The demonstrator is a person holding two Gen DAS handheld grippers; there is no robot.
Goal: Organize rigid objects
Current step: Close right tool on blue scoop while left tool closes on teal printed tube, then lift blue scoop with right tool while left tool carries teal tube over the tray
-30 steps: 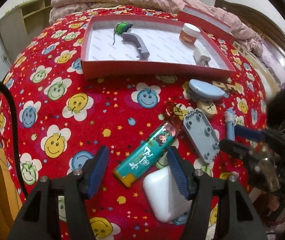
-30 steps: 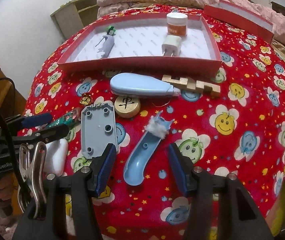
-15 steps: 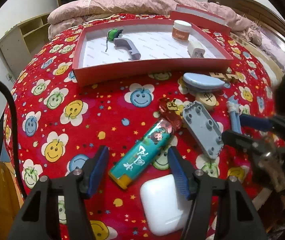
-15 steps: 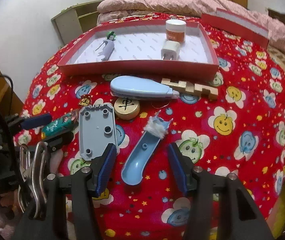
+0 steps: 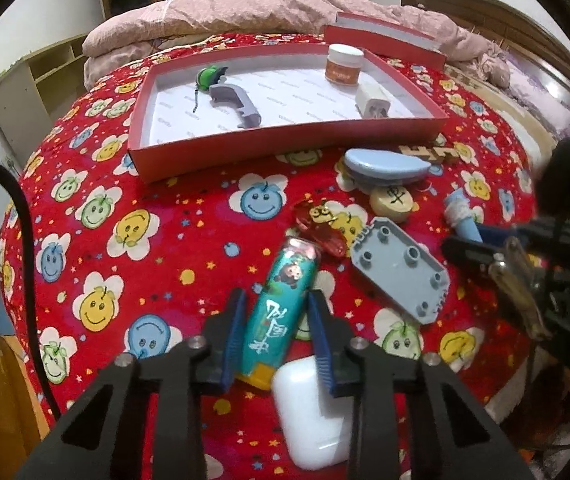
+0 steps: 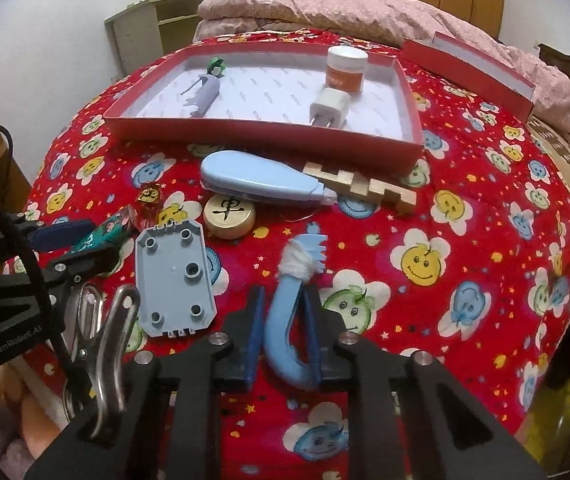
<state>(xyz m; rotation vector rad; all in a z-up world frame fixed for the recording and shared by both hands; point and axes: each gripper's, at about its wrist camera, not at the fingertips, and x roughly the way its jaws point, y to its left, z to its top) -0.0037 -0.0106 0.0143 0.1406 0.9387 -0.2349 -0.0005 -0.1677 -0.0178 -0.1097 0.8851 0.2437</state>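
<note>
A red tray (image 5: pixel 285 156) (image 6: pixel 261 128) at the back of the red smiley blanket holds a grey handle, a green toy, an orange jar and a white plug. My left gripper (image 5: pixel 275 312) is shut on a teal lighter (image 5: pixel 281 304), beside a white earbud case (image 5: pixel 313 408). My right gripper (image 6: pixel 285 312) is shut on a curved blue slide piece (image 6: pixel 285 320) with white fluff at its tip. Each gripper shows in the other view, the right (image 5: pixel 481 244) and the left (image 6: pixel 77 244).
Loose on the blanket lie a grey studded plate (image 6: pixel 175 280) (image 5: pixel 401 272), a round wooden chess piece (image 6: pixel 229 215), a blue oval case (image 6: pixel 261 178), a wooden puzzle piece (image 6: pixel 361 186) and a small red trinket (image 5: pixel 321 226). A red lid (image 6: pixel 469 68) lies back right.
Both grippers have closed. The left jaws closed onto the teal lighter and the right jaws onto the blue slide piece; both moved slightly forward.
</note>
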